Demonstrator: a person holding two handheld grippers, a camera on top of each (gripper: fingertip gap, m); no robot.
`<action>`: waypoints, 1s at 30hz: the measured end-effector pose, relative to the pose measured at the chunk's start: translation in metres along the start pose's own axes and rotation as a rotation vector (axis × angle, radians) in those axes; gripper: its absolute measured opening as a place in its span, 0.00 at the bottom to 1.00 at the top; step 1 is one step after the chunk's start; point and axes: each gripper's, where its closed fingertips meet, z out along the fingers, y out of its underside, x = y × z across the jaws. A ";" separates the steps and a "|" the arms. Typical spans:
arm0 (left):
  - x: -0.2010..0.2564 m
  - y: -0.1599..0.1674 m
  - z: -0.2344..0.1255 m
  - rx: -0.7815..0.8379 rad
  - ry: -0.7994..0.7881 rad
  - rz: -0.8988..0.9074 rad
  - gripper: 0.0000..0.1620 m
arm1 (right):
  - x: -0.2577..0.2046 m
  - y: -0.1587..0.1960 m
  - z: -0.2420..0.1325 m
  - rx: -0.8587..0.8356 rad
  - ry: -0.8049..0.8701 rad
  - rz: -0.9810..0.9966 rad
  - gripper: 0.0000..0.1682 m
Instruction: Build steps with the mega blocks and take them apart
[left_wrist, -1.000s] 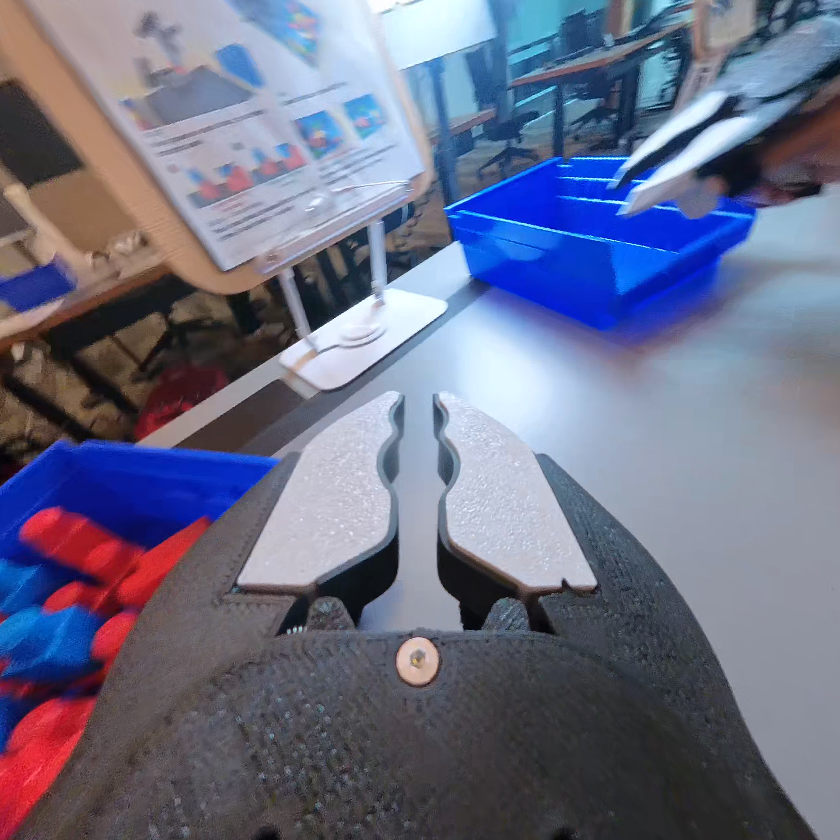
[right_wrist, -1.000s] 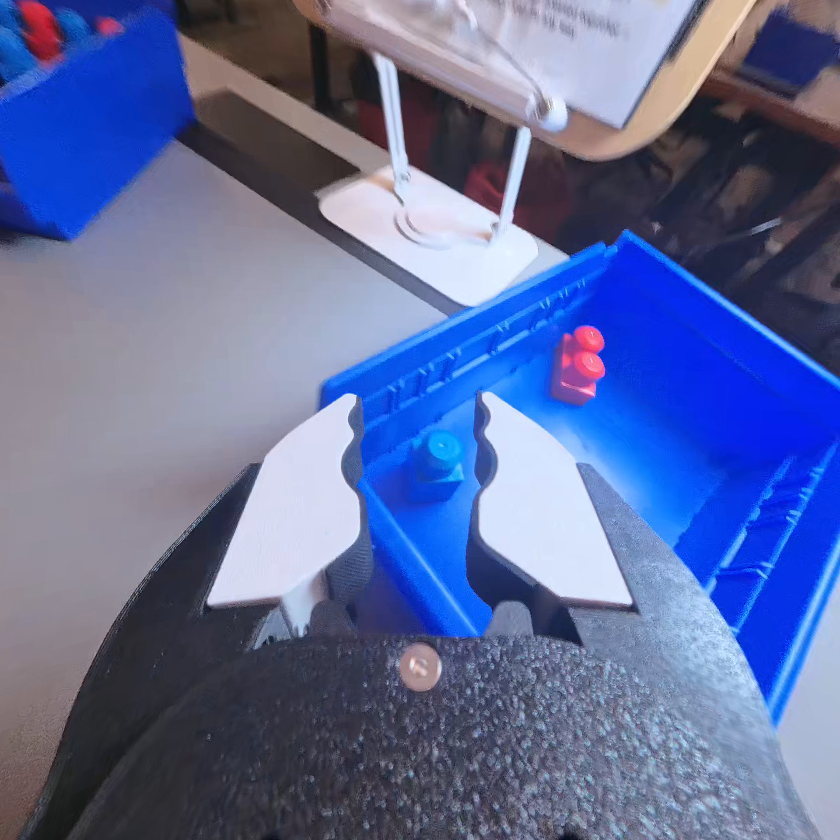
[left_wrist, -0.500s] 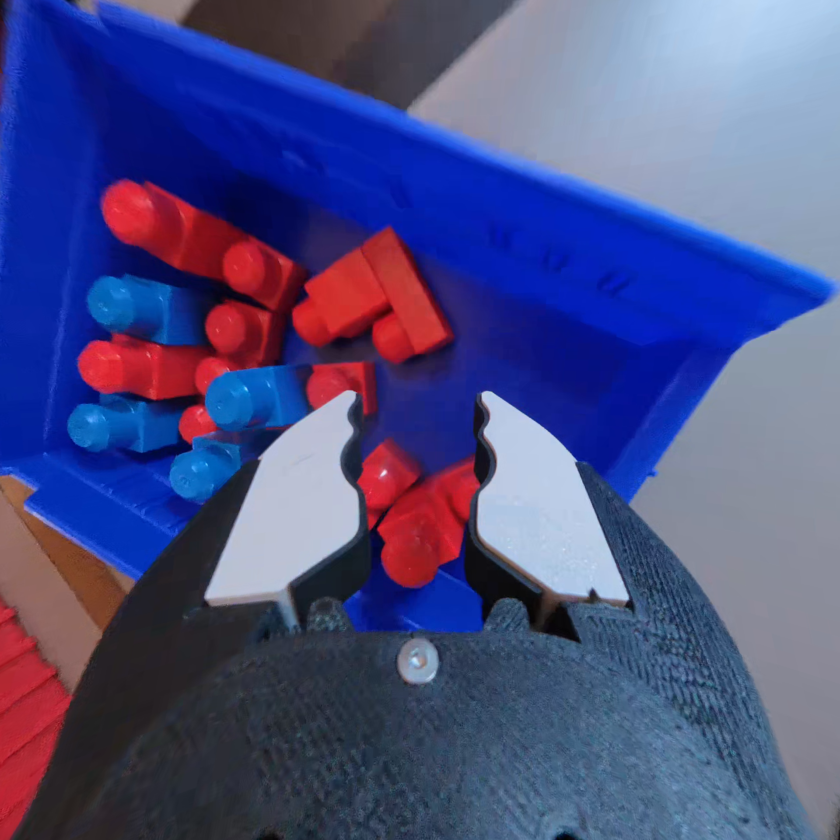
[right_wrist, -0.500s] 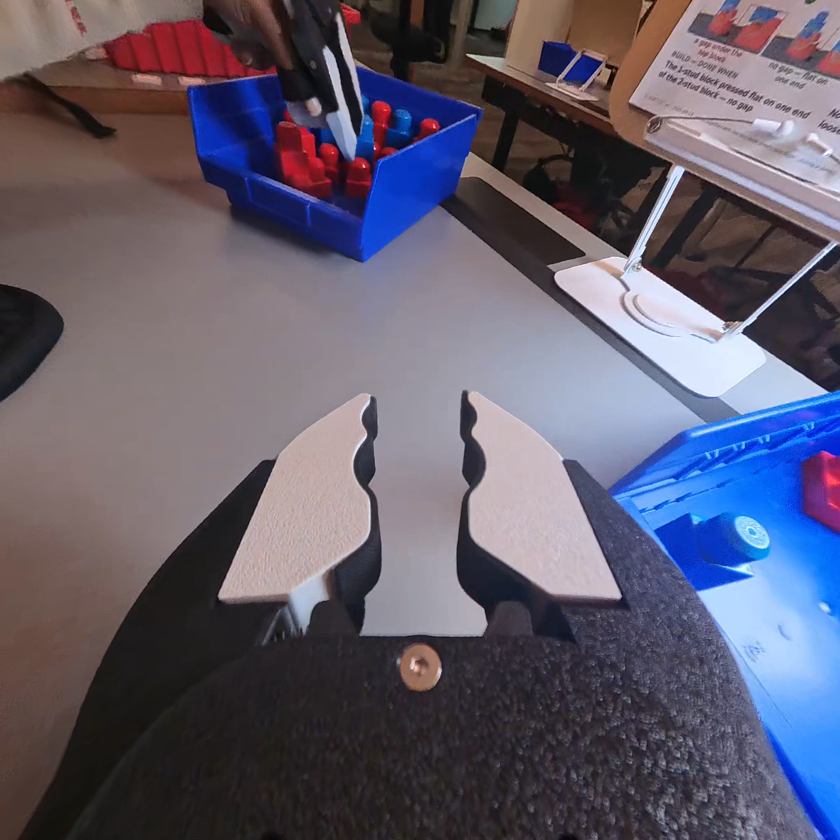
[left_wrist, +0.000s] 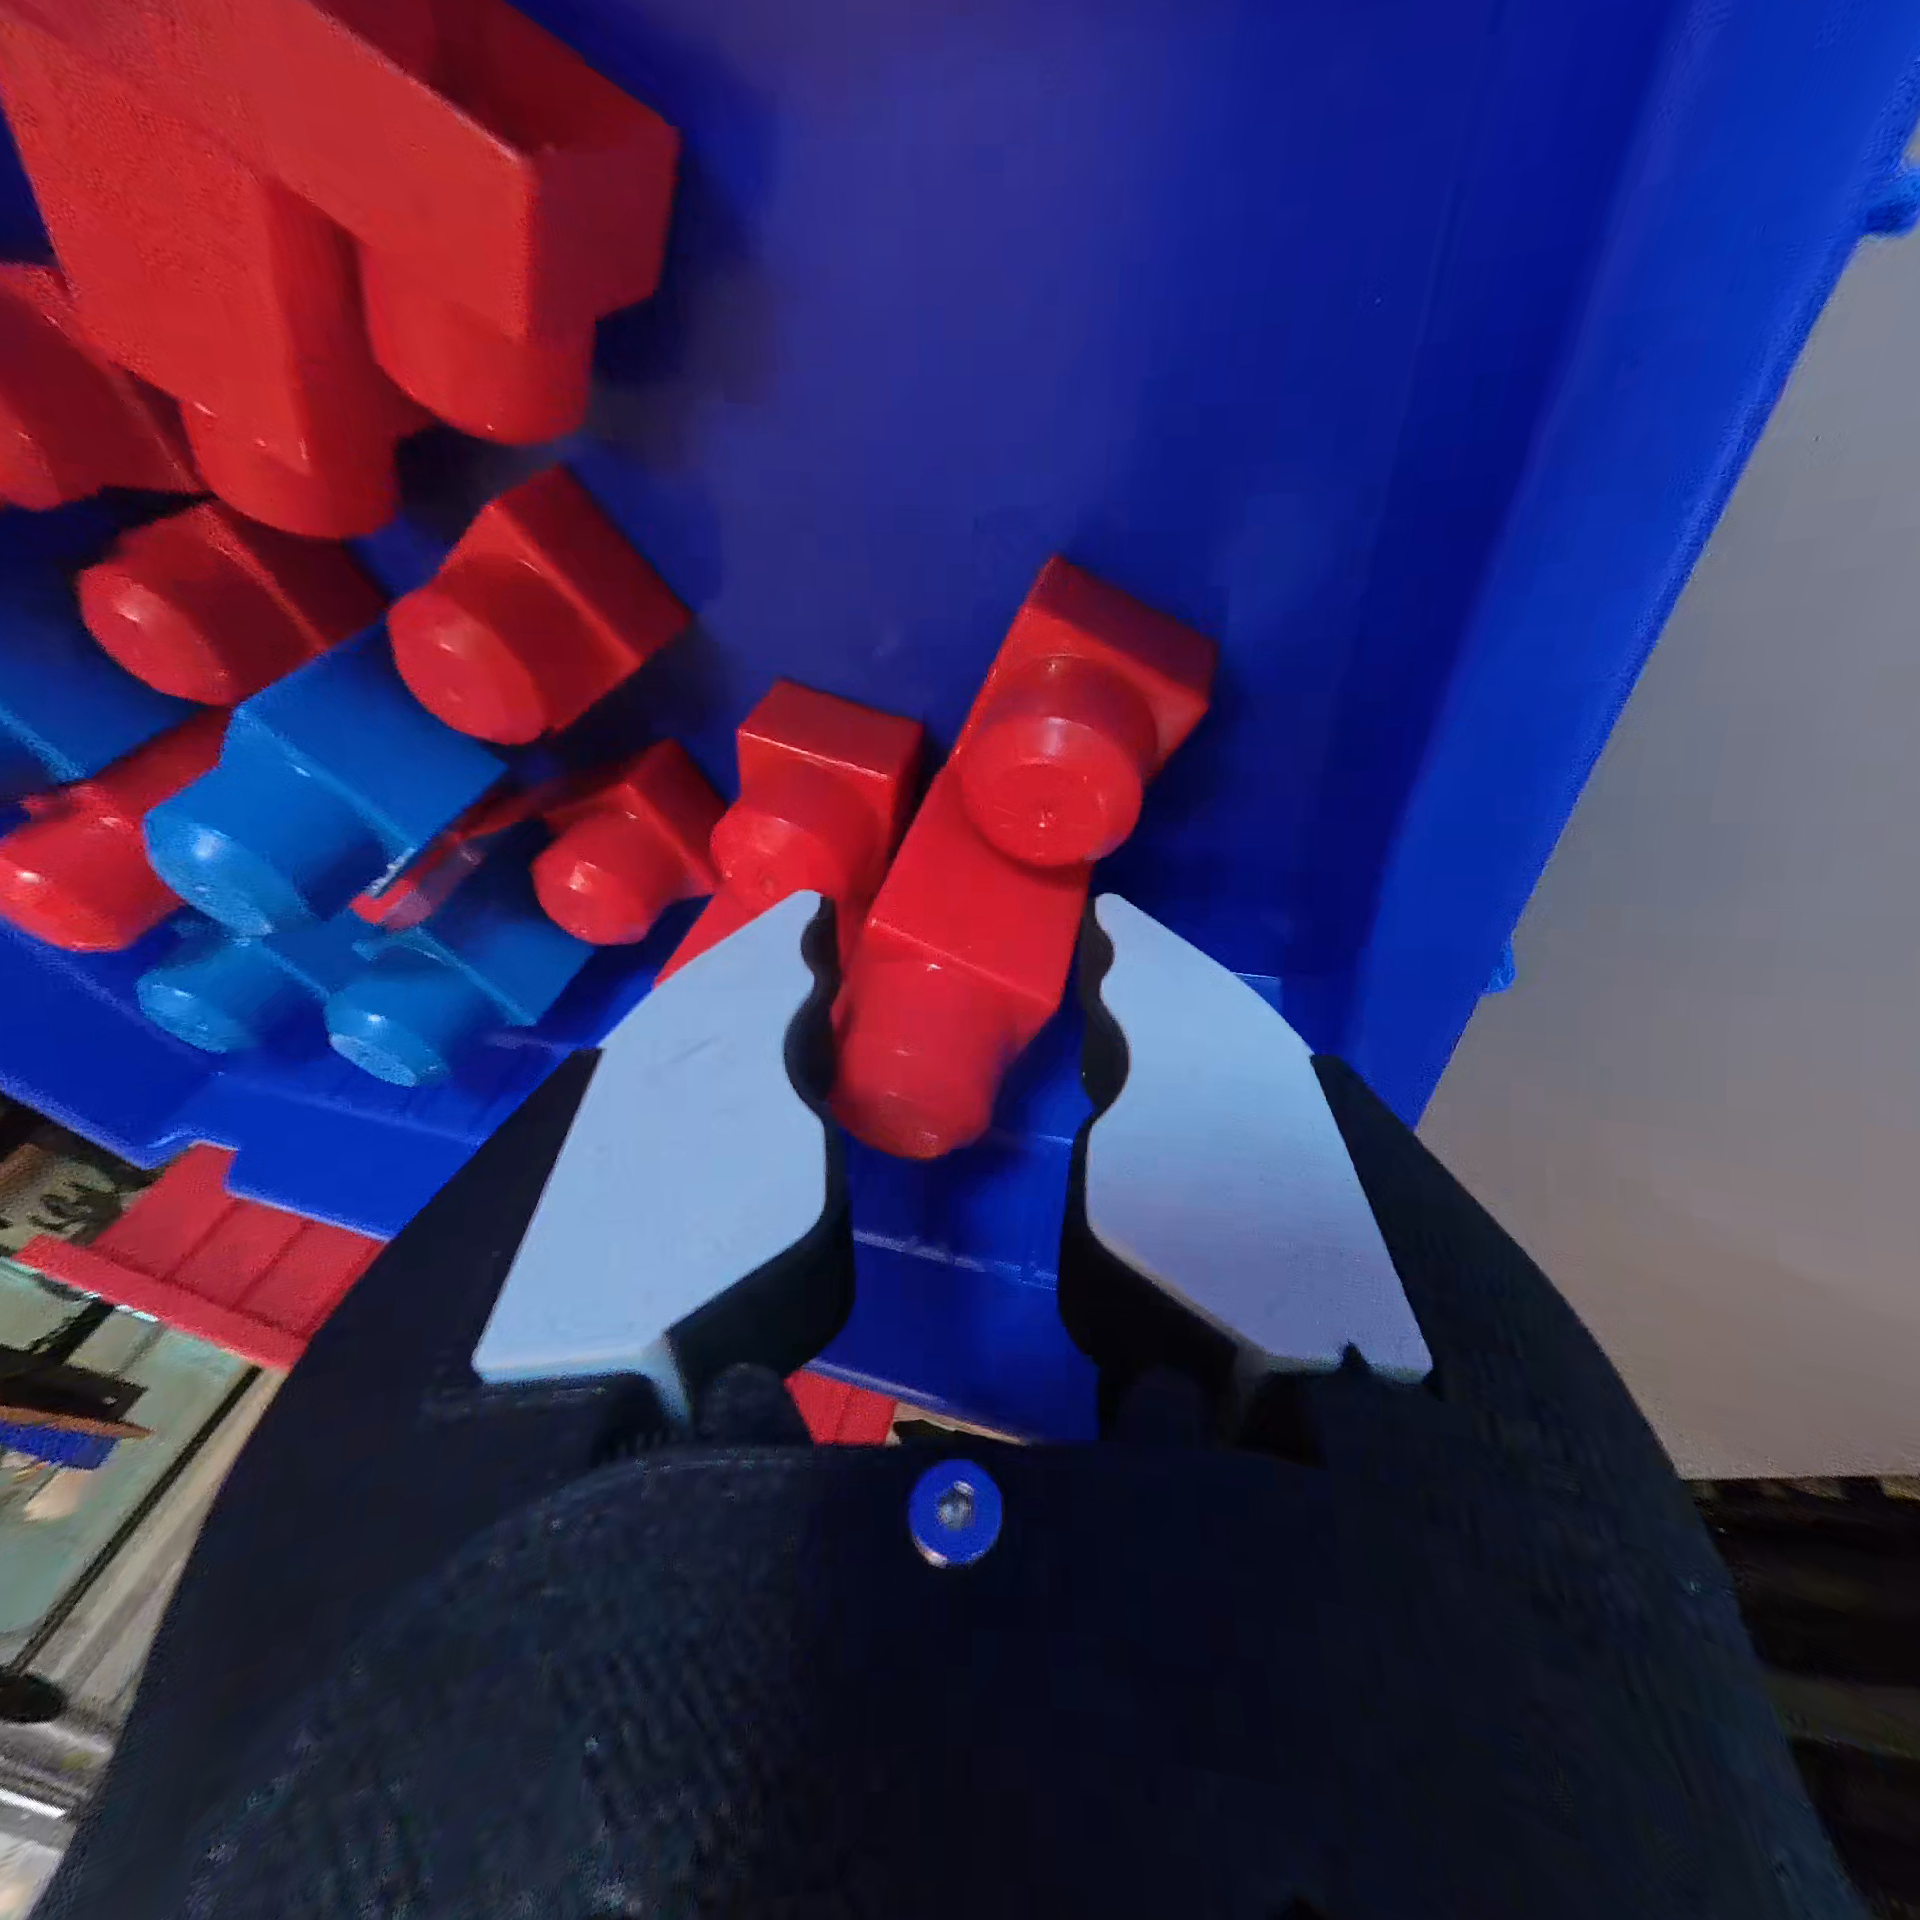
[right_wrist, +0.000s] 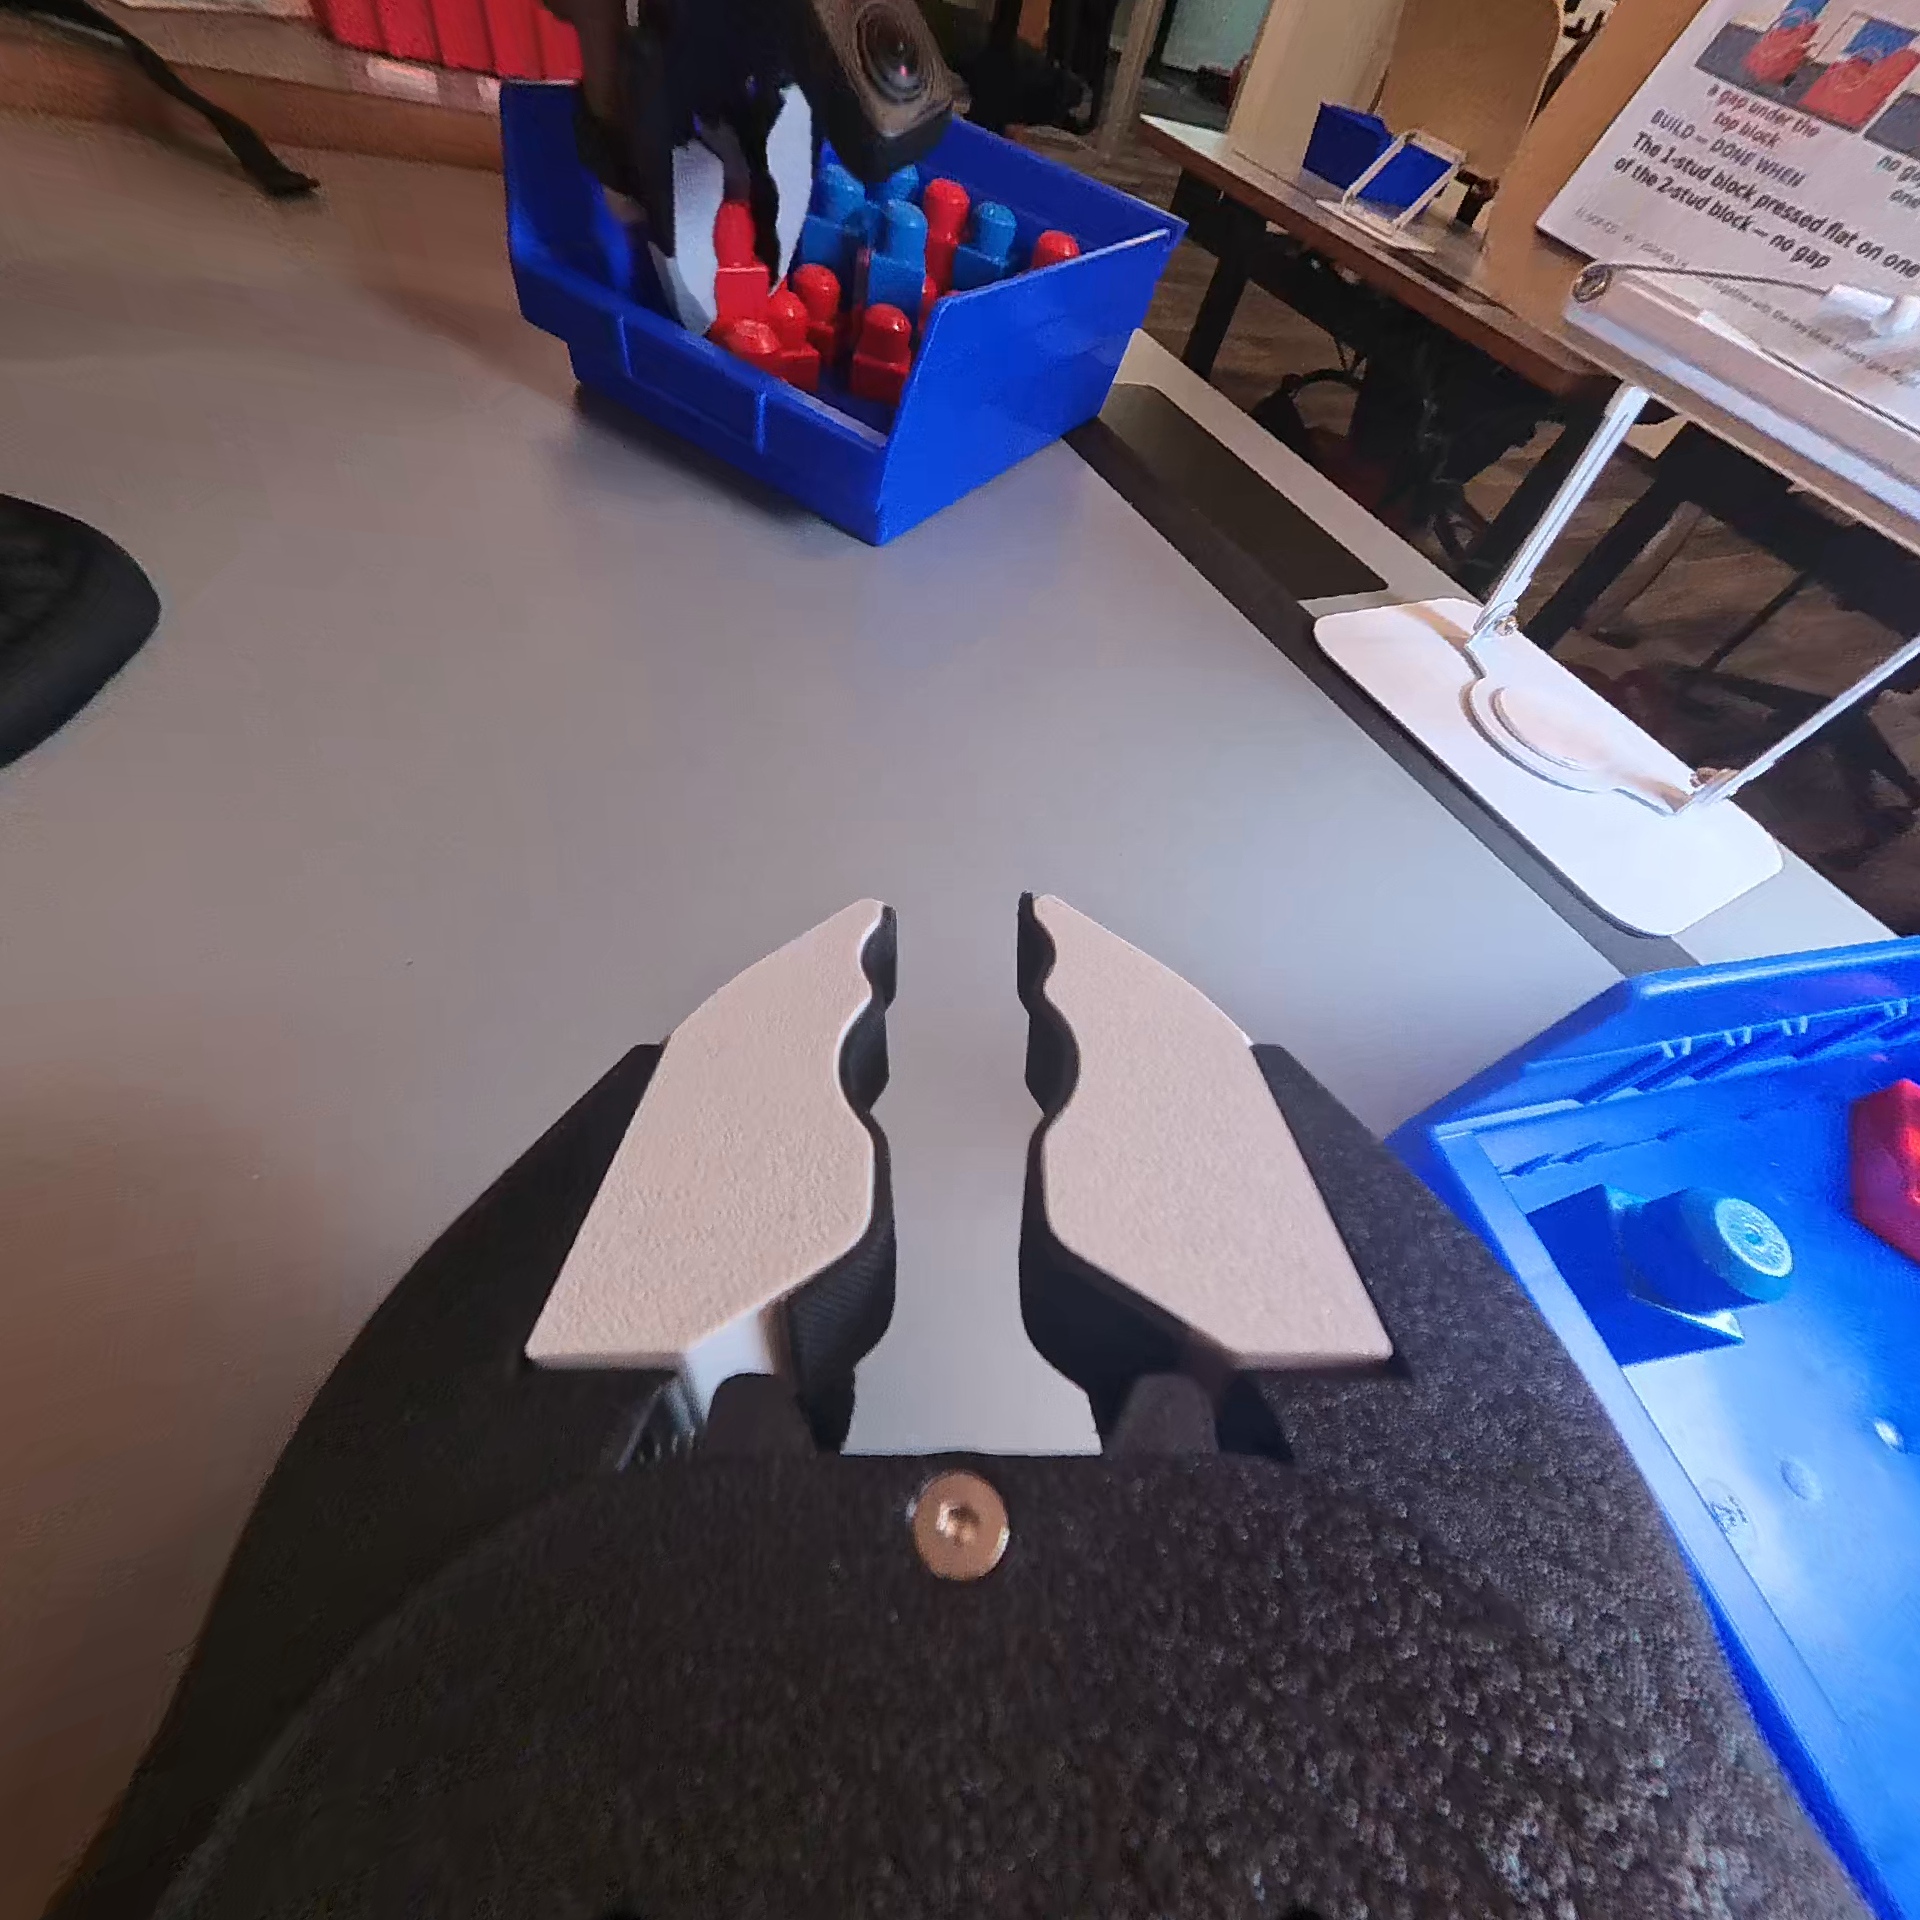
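Observation:
My left gripper (left_wrist: 958, 904) is down inside a blue bin (left_wrist: 1558, 520) of red and blue mega blocks. Its open jaws straddle the near end of a red two-stud block (left_wrist: 977, 862) lying on the bin floor, with slim gaps on both sides. The right wrist view shows the same gripper (right_wrist: 743, 239) dipping into that bin (right_wrist: 997, 395) at the far side of the table. My right gripper (right_wrist: 958, 909) hovers low over the grey table (right_wrist: 520, 727), jaws slightly apart and empty. Beside it on the right is a second blue bin (right_wrist: 1714, 1507) holding a blue one-stud block (right_wrist: 1714, 1252) and a red block (right_wrist: 1886, 1164).
Several other red and blue blocks (left_wrist: 343, 779) crowd the left part of the first bin. A white document stand base (right_wrist: 1538, 769) with an instruction sheet (right_wrist: 1766, 156) sits at the table's right edge. A black object (right_wrist: 52, 623) lies at the left edge. The left gripper's tips are roughly 45 centimetres from the right gripper's. The black object (right_wrist: 52, 623) lies around 25 centimetres away from my right fingertips.
My left gripper swung from over the table down into the block bin, opened, and closed in on the red two-stud block. My right gripper left the second bin, turned toward the table, and its jaws narrowed.

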 end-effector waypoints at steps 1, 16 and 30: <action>-0.002 -0.003 -0.003 0.019 -0.021 -0.003 0.26 | 0.000 0.000 0.000 0.001 0.005 -0.003 0.13; 0.157 -0.155 -0.208 1.151 0.023 0.064 0.25 | -0.044 -0.025 0.003 0.130 -0.130 -0.073 0.28; 0.258 -0.209 -0.205 1.399 0.331 0.182 0.25 | -0.084 -0.013 0.003 0.028 -0.263 -0.257 0.22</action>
